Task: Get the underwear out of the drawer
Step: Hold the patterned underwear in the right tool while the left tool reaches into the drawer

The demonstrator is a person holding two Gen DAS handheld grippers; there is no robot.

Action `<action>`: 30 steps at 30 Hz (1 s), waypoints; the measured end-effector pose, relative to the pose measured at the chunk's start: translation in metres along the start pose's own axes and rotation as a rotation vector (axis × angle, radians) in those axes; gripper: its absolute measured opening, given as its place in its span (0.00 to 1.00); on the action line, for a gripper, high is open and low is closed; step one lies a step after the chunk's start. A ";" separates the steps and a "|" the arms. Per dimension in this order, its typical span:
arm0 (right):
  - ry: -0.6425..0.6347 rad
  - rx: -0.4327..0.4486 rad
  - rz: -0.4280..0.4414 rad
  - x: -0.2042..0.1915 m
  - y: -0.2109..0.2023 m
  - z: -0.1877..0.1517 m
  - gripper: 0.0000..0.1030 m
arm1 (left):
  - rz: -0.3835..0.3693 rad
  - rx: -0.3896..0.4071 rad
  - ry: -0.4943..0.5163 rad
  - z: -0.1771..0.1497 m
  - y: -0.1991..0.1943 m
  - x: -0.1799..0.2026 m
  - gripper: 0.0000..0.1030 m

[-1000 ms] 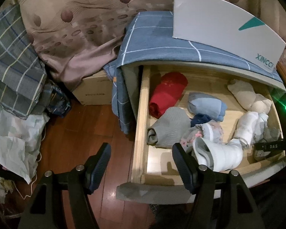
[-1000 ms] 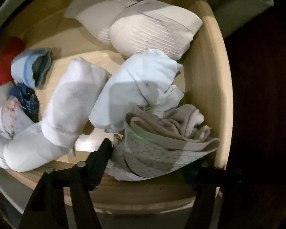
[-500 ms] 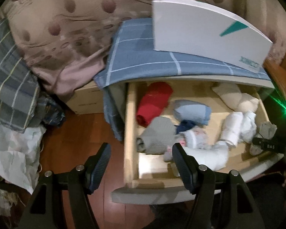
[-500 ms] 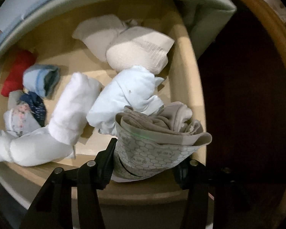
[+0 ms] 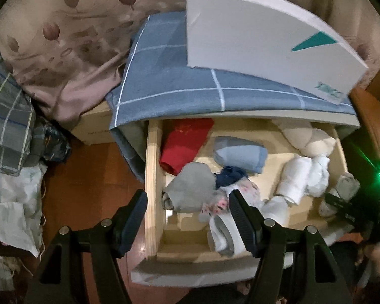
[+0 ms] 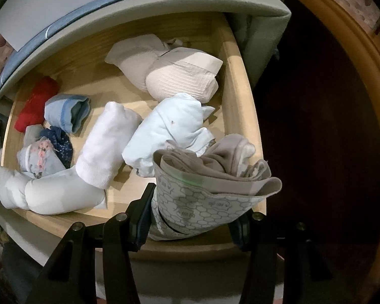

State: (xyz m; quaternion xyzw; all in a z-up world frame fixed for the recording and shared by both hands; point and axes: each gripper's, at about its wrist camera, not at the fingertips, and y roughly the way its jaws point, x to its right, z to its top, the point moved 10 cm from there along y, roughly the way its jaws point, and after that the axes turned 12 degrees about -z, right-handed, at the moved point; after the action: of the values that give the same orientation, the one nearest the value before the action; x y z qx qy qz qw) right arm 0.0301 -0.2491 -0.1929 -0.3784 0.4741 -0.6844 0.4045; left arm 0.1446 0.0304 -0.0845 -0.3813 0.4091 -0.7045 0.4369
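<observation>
The right gripper [image 6: 192, 210] clamps a rolled grey honeycomb-print underwear [image 6: 205, 190] over the wooden drawer's [image 6: 238, 96] front right corner, its jaws having just closed further onto it. The left gripper [image 5: 187, 217] hangs wide open and empty above the drawer's front left corner.

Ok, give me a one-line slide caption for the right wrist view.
Right gripper clamps a rolled grey honeycomb-print underwear above the front corner of the open wooden drawer.

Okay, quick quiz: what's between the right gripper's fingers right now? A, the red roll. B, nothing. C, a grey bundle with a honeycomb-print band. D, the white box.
C: in the right wrist view the right gripper has its fingers closed on the grey bundle, at the near right corner of the drawer.
</observation>
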 end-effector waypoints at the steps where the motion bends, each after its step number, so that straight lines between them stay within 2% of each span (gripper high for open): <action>1: 0.003 -0.003 0.002 -0.002 0.002 0.001 0.46 | -0.003 -0.014 -0.008 0.001 0.007 -0.002 0.66; 8: 0.009 -0.009 0.015 0.012 -0.003 0.003 0.46 | -0.030 -0.114 -0.081 0.000 0.059 -0.019 0.66; 16: 0.007 -0.025 0.010 0.007 0.002 0.004 0.47 | -0.065 -0.165 -0.116 -0.001 0.098 -0.016 0.66; 24: 0.004 -0.032 0.013 0.001 0.006 0.006 0.47 | -0.038 -0.208 -0.154 -0.006 0.128 -0.024 0.66; 30: 0.006 -0.038 0.020 -0.001 0.007 0.005 0.47 | -0.025 -0.227 -0.163 -0.004 0.135 -0.024 0.66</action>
State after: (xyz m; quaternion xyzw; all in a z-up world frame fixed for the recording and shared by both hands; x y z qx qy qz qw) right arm 0.0366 -0.2520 -0.1986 -0.3791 0.4919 -0.6725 0.4026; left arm 0.1903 0.0152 -0.2133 -0.4894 0.4443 -0.6259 0.4139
